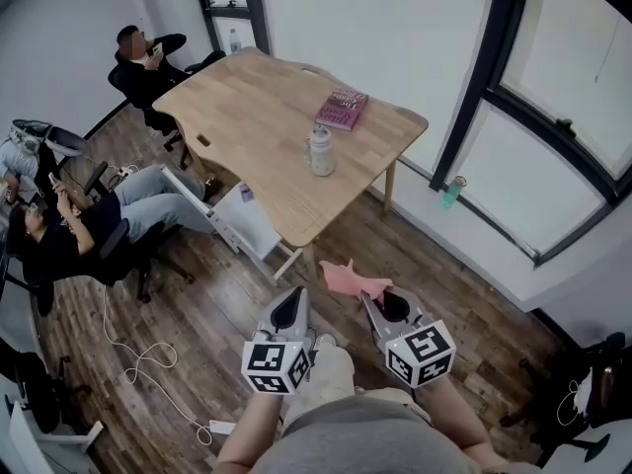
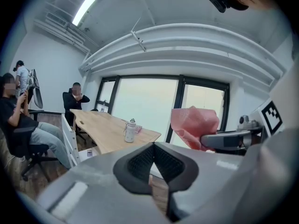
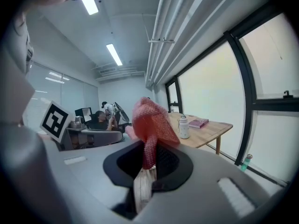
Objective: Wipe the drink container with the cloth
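Observation:
A pale drink container point(image 1: 322, 151) stands upright near the right end of the wooden table point(image 1: 247, 107), far ahead of both grippers. It also shows small in the left gripper view point(image 2: 130, 130) and in the right gripper view point(image 3: 184, 127). My right gripper point(image 1: 376, 305) is shut on a pink cloth point(image 1: 354, 279), which bunches up above its jaws point(image 3: 149, 120). The left gripper point(image 1: 288, 309) hangs beside it with its jaws together and nothing in them point(image 2: 152, 147). Both grippers hover over the wood floor, short of the table's near corner.
A pink book point(image 1: 342, 110) lies on the table behind the container. Seated people on office chairs point(image 1: 69, 227) occupy the left side. A white frame point(image 1: 229, 221) stands under the table. A green bottle point(image 1: 452, 193) sits by the window; a white cable point(image 1: 138, 358) lies on the floor.

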`<state>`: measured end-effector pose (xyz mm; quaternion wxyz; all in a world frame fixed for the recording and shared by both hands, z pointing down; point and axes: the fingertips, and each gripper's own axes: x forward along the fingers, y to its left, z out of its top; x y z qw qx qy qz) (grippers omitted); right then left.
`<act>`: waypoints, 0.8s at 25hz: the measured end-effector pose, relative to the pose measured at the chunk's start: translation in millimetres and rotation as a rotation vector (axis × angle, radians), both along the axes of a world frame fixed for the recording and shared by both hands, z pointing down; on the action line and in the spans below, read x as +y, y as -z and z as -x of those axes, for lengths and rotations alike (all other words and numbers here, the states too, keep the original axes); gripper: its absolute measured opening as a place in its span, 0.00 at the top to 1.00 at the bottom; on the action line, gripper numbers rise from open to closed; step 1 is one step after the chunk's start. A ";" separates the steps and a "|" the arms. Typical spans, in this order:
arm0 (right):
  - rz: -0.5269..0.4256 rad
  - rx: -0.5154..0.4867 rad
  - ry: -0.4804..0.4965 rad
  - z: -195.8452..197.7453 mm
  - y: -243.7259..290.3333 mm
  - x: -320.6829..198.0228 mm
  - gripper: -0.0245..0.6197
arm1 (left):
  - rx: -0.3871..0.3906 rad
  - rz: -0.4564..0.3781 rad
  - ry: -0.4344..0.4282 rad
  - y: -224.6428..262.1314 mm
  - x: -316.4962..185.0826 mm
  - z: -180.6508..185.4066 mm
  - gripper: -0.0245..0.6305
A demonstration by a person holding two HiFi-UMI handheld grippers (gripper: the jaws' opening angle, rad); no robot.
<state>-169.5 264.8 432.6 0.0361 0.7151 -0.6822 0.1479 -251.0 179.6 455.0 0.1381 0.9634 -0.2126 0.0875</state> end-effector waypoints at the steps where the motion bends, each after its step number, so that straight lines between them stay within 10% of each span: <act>1: 0.006 0.004 -0.001 -4.1 -0.7 -5.4 0.91 | -0.003 0.002 -0.004 -1.5 -5.8 -5.3 0.96; 20: 0.018 0.000 -0.089 -84.9 17.1 -162.0 0.91 | 0.006 -0.013 -0.048 16.7 -164.4 -79.8 0.96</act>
